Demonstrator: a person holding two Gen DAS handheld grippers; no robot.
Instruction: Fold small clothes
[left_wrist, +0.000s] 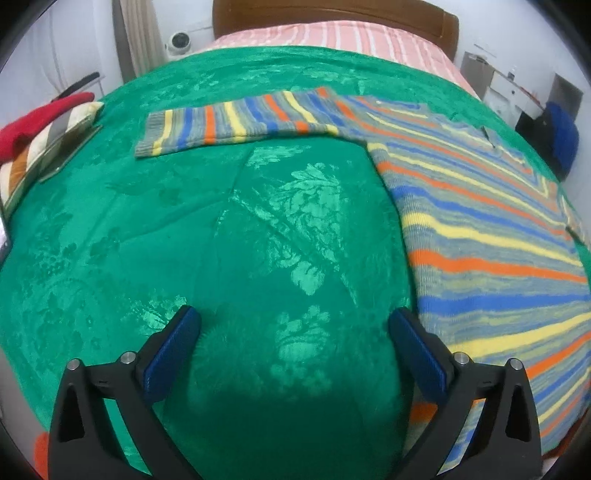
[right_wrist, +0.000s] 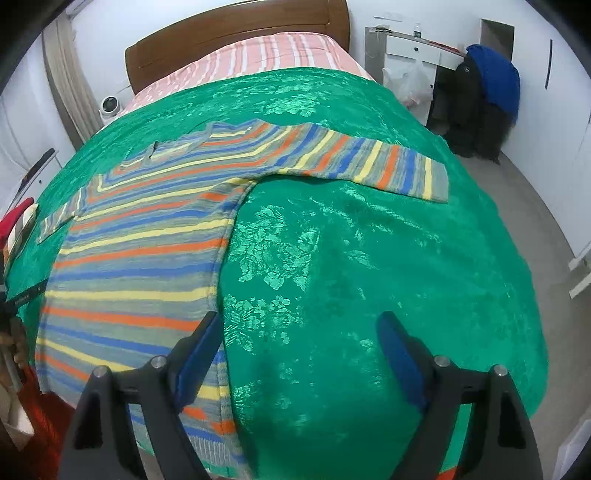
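A striped knit sweater (left_wrist: 480, 229) in grey, blue, yellow and orange lies flat on the green bedspread (left_wrist: 229, 229), with its sleeves spread out. In the left wrist view one sleeve (left_wrist: 236, 120) stretches left across the bed. My left gripper (left_wrist: 295, 332) is open and empty above bare bedspread, left of the sweater's body. In the right wrist view the sweater (right_wrist: 140, 251) fills the left side and its other sleeve (right_wrist: 369, 162) stretches right. My right gripper (right_wrist: 299, 332) is open and empty, its left finger over the sweater's side edge near the hem.
The bed has a pink striped sheet (right_wrist: 266, 55) and a wooden headboard (right_wrist: 236, 29). Folded clothes, red on top (left_wrist: 40, 118), lie at the bed's left edge. A white cabinet (right_wrist: 413, 48) and dark clothes with a blue item (right_wrist: 491, 74) stand at the right. Grey floor (right_wrist: 535, 206) runs alongside.
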